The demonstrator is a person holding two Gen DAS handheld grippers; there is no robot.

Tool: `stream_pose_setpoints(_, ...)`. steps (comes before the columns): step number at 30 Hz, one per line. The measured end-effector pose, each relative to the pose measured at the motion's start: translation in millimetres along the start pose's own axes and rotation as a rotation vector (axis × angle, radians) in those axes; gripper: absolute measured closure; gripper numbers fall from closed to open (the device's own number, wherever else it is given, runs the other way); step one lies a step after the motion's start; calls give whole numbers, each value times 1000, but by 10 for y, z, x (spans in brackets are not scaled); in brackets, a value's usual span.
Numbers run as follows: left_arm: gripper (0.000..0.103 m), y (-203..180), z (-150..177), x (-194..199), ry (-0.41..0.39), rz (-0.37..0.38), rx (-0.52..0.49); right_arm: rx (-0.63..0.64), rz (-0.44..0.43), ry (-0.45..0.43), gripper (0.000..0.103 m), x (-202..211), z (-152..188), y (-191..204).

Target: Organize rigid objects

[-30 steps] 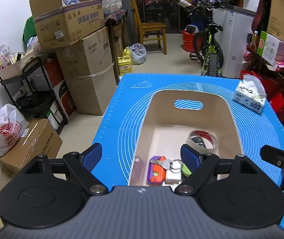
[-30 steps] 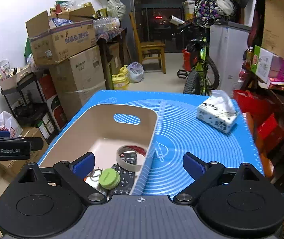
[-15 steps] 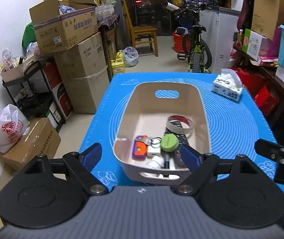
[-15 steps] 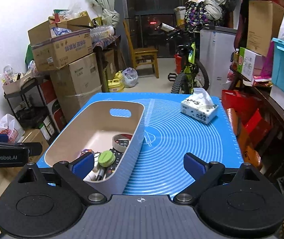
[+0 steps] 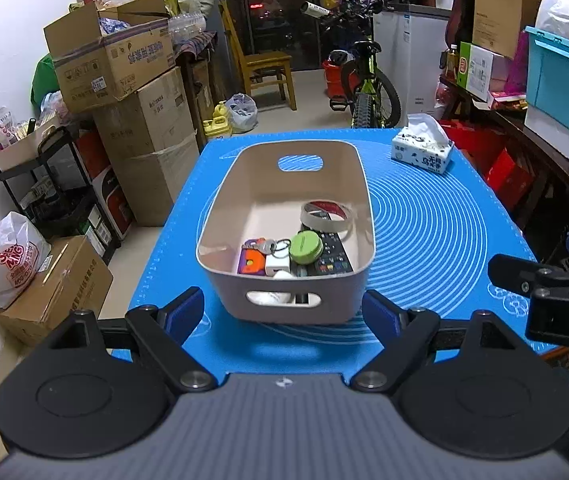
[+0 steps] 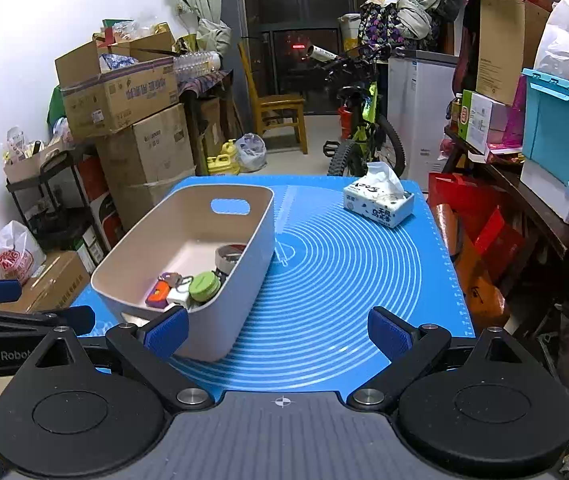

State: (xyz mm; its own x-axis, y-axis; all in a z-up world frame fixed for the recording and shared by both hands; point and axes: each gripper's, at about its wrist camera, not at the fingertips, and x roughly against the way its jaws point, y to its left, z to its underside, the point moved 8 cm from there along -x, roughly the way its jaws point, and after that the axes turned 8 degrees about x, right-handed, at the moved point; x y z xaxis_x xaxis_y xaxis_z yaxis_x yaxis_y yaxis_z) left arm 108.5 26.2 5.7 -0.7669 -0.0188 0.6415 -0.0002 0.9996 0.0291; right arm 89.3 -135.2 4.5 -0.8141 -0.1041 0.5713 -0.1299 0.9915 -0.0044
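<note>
A tabletop [image 5: 444, 240] covered by a blue mat with pale concentric rings is seen in a cluttered storeroom, with stacked cardboard boxes [image 5: 124, 92] along the left wall and a bicycle [image 5: 364, 84] parked beyond the far edge. A beige bin [image 5: 240, 184] with cut-out handles is set on the mat, left of its centre, and is now shown whole in both wrist views; a second ago only its interior and far wall were framed from the left side, both grippers having been drawn back from it since. A tissue pack [image 5: 422, 152] lies near the far right corner of the mat, well apart from the bin.

The left gripper [image 5: 284, 312] is held released, nothing between its blue pads, just short of the bin's near wall. The right gripper [image 6: 278, 334] is likewise spread and empty above bare mat, its left pad seen in front of the bin's near right corner; whether it touches cannot be told.

The rigid objects are gathered at the near end of the bin. A black remote control [image 5: 334, 258] lies along the right wall, with a roll of tape [image 5: 326, 216] leaning beyond it. A green round lid [image 5: 305, 246] rests partly on the remote. Beside it are a white block [image 5: 276, 266], an orange and purple item [image 5: 251, 262] and a key ring [image 5: 272, 245] with keys. Their arrangement is unchanged from the earlier frames.
</note>
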Motion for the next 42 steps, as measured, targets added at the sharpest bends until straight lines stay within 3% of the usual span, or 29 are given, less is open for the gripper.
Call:
stream_pose_setpoints(22,17,-183,458,90,2,32,-28,6,3,37,7,198,522,29)
stream_pose_setpoints(42,17,-217,580,71,-3,44,-32,4,17,38,7,213,653,-31)
